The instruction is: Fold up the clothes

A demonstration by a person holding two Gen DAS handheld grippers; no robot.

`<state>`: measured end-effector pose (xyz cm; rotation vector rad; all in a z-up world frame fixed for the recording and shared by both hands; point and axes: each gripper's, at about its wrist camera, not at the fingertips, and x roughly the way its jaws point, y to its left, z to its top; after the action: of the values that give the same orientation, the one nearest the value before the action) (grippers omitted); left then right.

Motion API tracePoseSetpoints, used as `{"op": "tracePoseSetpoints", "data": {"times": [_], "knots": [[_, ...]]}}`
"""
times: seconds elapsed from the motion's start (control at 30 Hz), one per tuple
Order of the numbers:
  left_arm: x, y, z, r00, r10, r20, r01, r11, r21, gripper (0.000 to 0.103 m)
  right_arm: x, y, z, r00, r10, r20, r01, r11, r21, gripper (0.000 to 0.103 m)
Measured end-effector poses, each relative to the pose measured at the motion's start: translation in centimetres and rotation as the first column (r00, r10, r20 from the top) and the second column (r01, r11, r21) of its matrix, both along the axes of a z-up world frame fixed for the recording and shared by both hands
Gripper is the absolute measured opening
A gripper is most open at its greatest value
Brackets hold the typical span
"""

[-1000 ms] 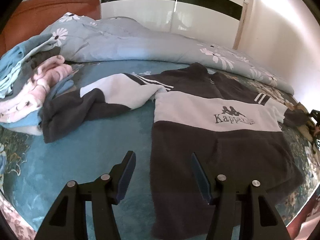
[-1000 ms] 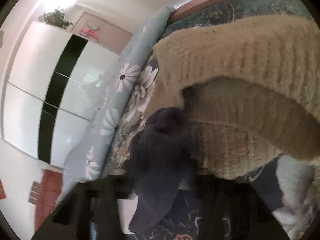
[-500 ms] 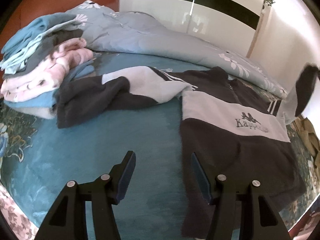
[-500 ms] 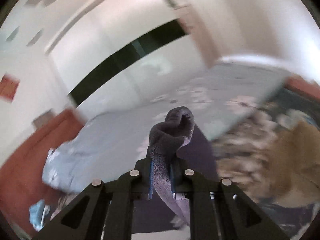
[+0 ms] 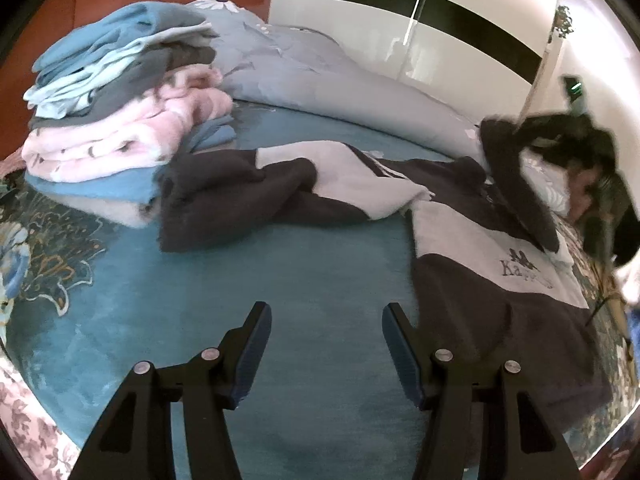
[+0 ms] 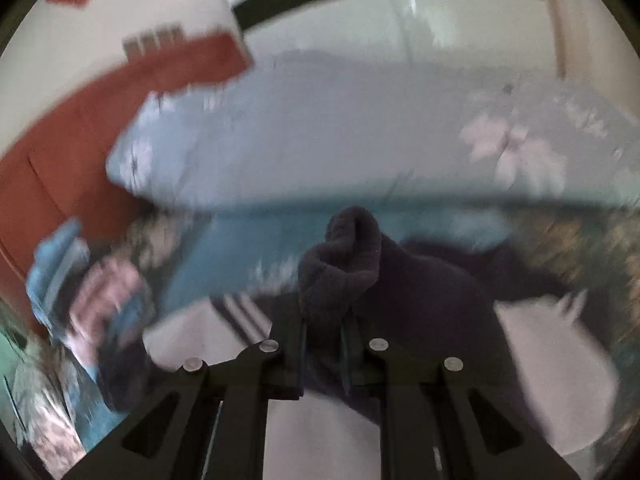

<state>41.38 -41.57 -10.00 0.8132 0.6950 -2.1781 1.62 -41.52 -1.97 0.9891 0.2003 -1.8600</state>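
A dark grey and white fleece sweatshirt lies face up on the teal bedspread, its logo on the white chest band. Its left sleeve stretches toward the clothes pile. My left gripper is open and empty, low over the bedspread just left of the sweatshirt's hem. My right gripper is shut on the dark cuff of the right sleeve and holds it lifted over the sweatshirt's chest; the same sleeve shows raised in the left wrist view. The right wrist view is blurred.
A stack of folded clothes, blue, grey and pink, sits at the left by the wooden headboard. A rolled floral duvet runs along the far side. White wardrobe doors stand behind.
My right gripper has carried the right sleeve from the far right side up and across over the sweatshirt's chest. My left gripper has shifted left, off the hem onto bare bedspread, still open.
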Motion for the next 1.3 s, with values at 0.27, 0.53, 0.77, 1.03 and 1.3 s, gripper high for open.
{"op": "tracePoseSetpoints", "data": {"times": [0.27, 0.53, 0.77, 1.03, 1.3], "knots": [[2.1, -1.4, -1.3, 0.999, 0.049, 0.0, -0.049, 0.998, 0.025, 0.062, 5.8, -2.8, -6.1, 0.997, 0.077, -0.011, -0.074, 0.986, 0.148, 0.014], [2.4, -1.2, -1.8, 0.999, 0.054, -0.002, -0.054, 0.998, 0.045, 0.062, 7.7, -4.5, -7.2, 0.99, 0.125, -0.057, -0.11, 0.97, 0.218, 0.017], [1.9, -1.7, -1.1, 0.999, 0.043, 0.021, -0.043, 0.999, 0.005, 0.062, 6.6, -2.8, -7.1, 0.963, 0.239, 0.121, -0.254, 0.96, 0.122, 0.056], [3.8, -7.6, -2.1, 0.977, 0.199, -0.075, -0.193, 0.978, 0.081, 0.062, 6.1, 3.5, -4.5, 0.963, 0.23, 0.139, -0.238, 0.971, 0.04, 0.059], [3.7, -11.6, -2.9, 0.982, 0.181, -0.045, -0.18, 0.983, 0.022, 0.061, 5.0, 7.1, -5.1, 0.966, 0.192, 0.173, -0.2, 0.979, 0.032, 0.059]]}}
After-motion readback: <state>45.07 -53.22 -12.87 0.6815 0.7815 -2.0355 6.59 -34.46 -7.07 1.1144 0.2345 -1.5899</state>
